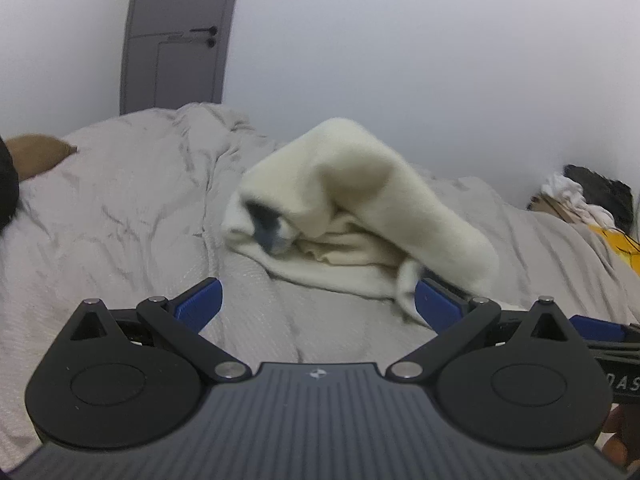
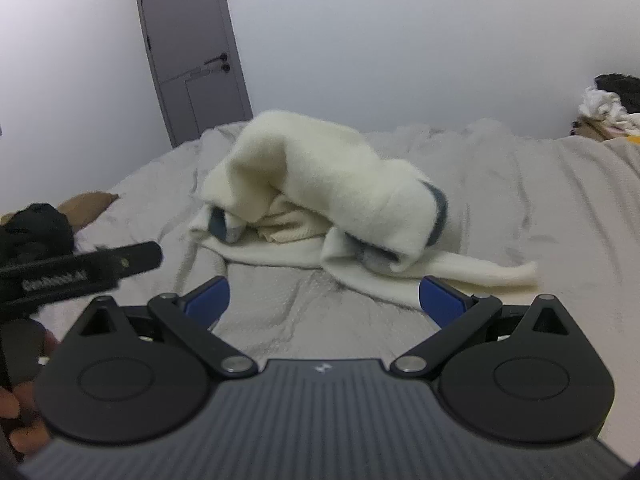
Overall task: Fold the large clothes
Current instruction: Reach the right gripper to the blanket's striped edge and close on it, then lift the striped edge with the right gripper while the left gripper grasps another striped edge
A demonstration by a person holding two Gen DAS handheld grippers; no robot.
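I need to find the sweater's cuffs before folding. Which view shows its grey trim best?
The right wrist view: the cream sweater shows grey trim at three spots. The left wrist view shows one blurred dark patch.

A bedroom in a home. A bed (image 2: 520,208) with a rumpled grey cover fills the middle, with a brown pillow (image 2: 86,204) at 9 o'clock. A grey door (image 2: 192,52) with a black handle stands in the plain white wall (image 2: 400,40) at 11 o'clock. Loose clothes (image 2: 608,104) are heaped at 2 o'clock.
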